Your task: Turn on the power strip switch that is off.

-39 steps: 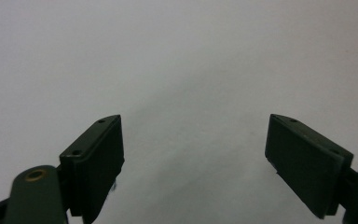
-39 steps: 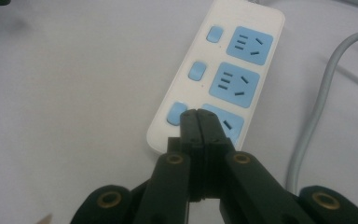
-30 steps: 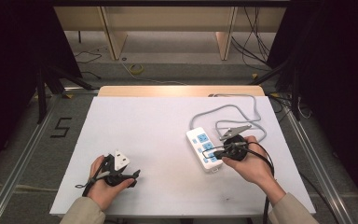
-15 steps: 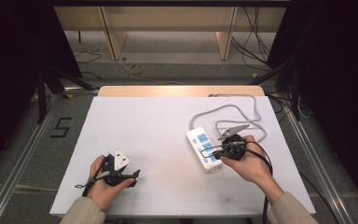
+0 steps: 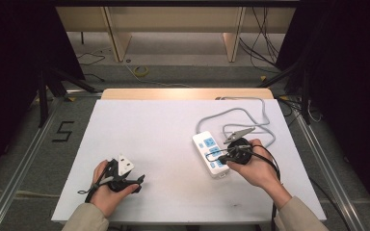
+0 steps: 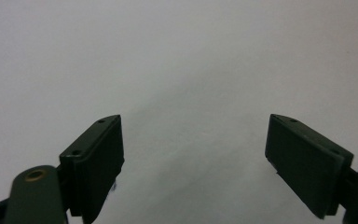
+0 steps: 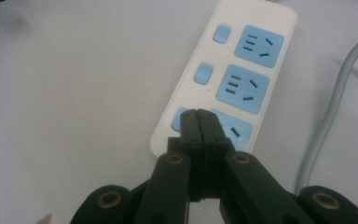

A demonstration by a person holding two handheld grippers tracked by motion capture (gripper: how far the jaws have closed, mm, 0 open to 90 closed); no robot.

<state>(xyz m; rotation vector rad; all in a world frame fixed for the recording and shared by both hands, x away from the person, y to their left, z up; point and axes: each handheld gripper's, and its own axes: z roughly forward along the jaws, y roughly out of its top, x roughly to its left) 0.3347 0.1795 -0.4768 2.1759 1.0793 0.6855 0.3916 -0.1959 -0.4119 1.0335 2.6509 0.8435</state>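
In the high view, a white table [image 5: 164,144] is seen with a white power strip [image 5: 210,154] lying right of its middle, its grey cable [image 5: 241,113] looping toward the far right. The right gripper [image 5: 221,156] is held over the strip's near end by the right hand [image 5: 255,166]. The left gripper [image 5: 134,182] is held by the left hand [image 5: 107,190] at the near left, well apart from the strip.

In the left gripper view, the jaws of the left gripper [image 6: 193,154] are spread wide over bare table [image 6: 177,60].

In the right gripper view, the jaws of the right gripper [image 7: 198,122] are pressed together with nothing between them, their tips over the blue switch [image 7: 179,117] at the near end of the power strip [image 7: 186,93]. Whether they touch it cannot be told.
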